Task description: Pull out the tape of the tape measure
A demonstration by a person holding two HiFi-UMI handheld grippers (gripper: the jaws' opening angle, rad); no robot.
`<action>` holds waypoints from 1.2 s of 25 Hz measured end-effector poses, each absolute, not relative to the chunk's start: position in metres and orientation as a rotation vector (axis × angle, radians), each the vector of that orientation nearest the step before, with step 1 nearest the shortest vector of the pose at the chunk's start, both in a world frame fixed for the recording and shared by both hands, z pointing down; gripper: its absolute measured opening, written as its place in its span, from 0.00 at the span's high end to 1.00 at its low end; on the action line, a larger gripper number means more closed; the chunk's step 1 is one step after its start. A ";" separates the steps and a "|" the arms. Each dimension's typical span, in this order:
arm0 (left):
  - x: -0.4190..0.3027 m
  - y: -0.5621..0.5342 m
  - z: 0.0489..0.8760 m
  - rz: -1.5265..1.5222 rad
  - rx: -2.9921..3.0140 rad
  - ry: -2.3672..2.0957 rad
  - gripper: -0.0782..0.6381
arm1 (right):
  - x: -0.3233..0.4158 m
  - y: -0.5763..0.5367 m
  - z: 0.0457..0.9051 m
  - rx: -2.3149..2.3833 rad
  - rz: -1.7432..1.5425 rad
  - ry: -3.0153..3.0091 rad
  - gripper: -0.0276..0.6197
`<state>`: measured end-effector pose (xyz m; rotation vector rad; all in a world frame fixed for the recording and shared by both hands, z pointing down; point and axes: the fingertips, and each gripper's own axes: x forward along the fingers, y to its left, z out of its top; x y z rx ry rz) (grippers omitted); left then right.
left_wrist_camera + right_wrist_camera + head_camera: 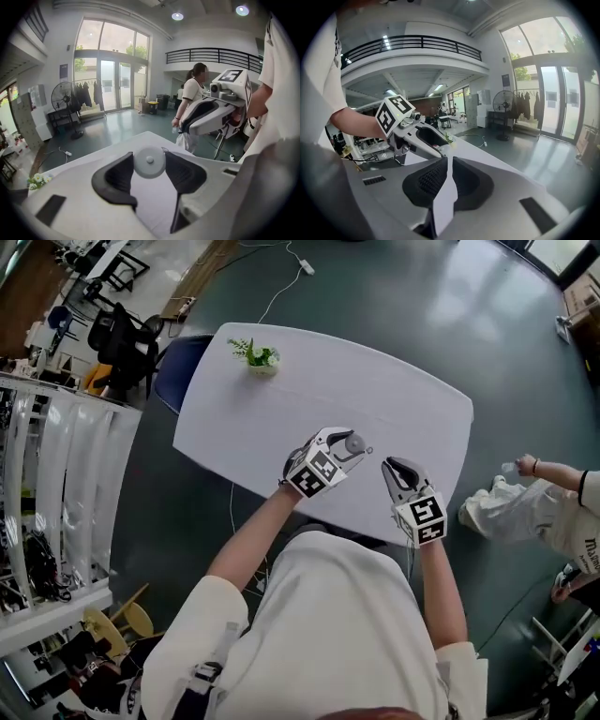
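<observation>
L hand-held gripper (149, 164) clamped on tape measure (149, 161), flat face up, tab (164, 150) toward R hand-held gripper (447, 163), near-closed, empty

At the table's (281, 381) near edge, the tape measure's (149, 161) flanks hide behind the pads (117, 176) of the left gripper (150, 158); right of the table, a person (548, 507) is cut off by the picture's edge

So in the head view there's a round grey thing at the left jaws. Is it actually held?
Observer: Yes. The left gripper view shows both pads pressing on the tape measure.
Operator: And the right one?
Observer: The right gripper has its jaws together, with nothing between them.
Operator: What's past the table?
Observer: A standing fan beside tall glass doors.
</observation>
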<state>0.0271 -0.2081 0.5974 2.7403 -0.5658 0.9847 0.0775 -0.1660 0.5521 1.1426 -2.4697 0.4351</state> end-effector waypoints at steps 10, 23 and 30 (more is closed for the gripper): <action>0.061 -0.180 0.528 0.870 2.760 -0.549 0.59 | 0.100 -0.149 0.507 1.066 0.227 -2.517 0.89; 0.058 -0.162 0.501 0.808 2.614 -0.522 0.59 | 0.071 -0.128 0.488 0.819 -0.364 -2.291 0.77; 0.053 -0.155 0.495 0.747 2.534 -0.490 0.59 | 0.064 -0.129 0.484 0.806 -0.550 -2.188 0.78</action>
